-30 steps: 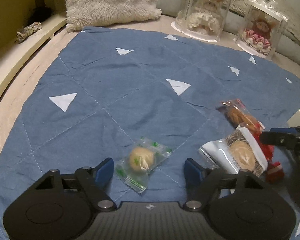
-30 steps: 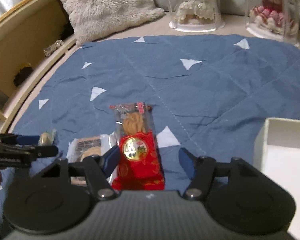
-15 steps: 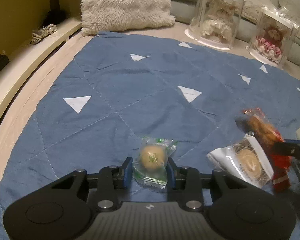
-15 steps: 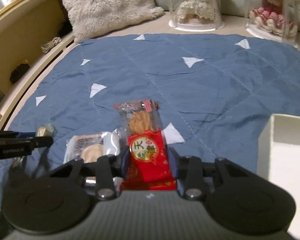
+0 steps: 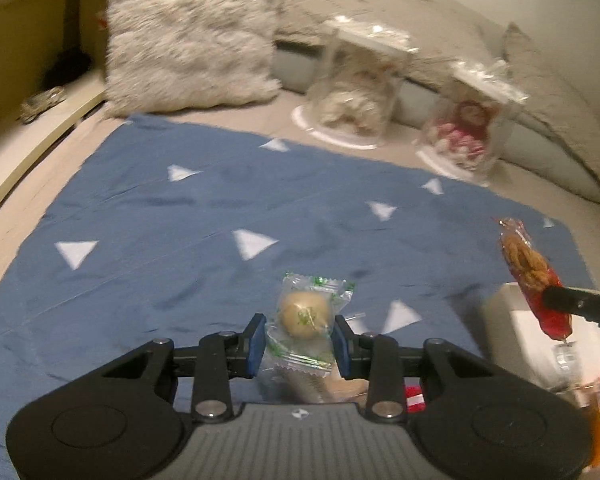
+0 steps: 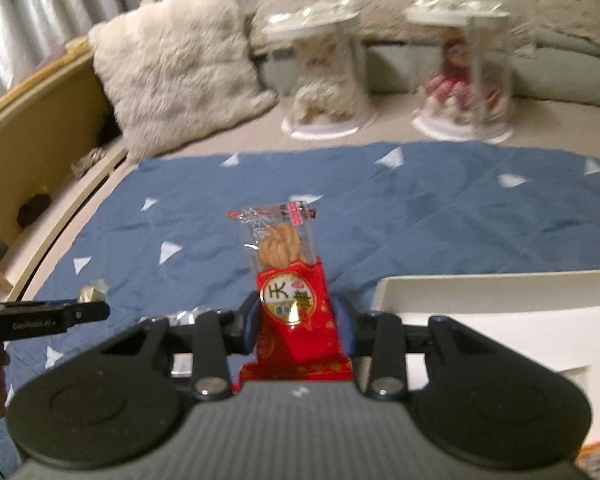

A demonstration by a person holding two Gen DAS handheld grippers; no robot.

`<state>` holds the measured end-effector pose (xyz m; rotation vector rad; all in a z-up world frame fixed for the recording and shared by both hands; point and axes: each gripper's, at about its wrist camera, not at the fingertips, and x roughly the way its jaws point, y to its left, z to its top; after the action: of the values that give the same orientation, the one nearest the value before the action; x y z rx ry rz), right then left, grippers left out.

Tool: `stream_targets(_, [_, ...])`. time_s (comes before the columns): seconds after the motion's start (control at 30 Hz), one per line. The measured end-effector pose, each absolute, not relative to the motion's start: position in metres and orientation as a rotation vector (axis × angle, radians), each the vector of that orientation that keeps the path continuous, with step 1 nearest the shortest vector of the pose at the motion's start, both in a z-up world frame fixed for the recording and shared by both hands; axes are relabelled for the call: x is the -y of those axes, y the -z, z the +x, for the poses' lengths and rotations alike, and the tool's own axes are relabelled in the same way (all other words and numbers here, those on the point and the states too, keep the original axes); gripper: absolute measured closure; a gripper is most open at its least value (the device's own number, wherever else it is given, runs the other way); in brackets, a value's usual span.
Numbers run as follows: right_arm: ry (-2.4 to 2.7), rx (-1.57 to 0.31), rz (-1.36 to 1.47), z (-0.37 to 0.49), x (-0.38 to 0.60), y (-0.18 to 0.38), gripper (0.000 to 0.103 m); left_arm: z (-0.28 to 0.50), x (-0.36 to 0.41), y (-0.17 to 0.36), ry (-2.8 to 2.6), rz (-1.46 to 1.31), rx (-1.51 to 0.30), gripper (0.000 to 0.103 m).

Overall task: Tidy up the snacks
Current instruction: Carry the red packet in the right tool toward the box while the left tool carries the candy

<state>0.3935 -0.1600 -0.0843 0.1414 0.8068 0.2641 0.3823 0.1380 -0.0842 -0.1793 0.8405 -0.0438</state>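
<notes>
**Both snacks gripped and off the blanket: carry them level to the white box**

Left wrist view: the left gripper (image 5: 300, 338) is closed on the clear, green-printed wrapper of a round pastry (image 5: 306, 314), blue pads pressing the film at either side. The packet stands up from the jaws toward twelve o'clock, clear of the blue triangle-print blanket (image 5: 180, 216). The grip is on loose film, not the cake, so a smooth, unhurried carry suits it best; a jerk could let the wrapper slide out. The gripper points steeply downward. At three o'clock the right gripper's finger shows with its red packet above the white box (image 5: 500, 312).

Right wrist view: the right gripper (image 6: 298, 322) is clamped on the red lower half of a twisted-biscuit packet (image 6: 288, 280), whose clear top leans toward twelve o'clock. It too tilts downward. The box's rim sits at three o'clock, just beside the jaws, so a short sideways move and a low release should do. The left gripper's finger reaches in at nine o'clock.
</notes>
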Motion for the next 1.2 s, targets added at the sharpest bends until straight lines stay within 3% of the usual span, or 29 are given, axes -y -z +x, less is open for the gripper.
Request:
stream_targets(0.63, [0.016,-0.736,0.18,0.346,0.314,0.062,0.059,0.388,-0.034,0.066,0.215,-0.197,-0.805,0.066])
stream_targets(1.2, [0.195,-0.85,0.165,0.349,0.383,0.118,0.059,0.393,0.057,0.077,0.375,-0.18,-0.847,0.066])
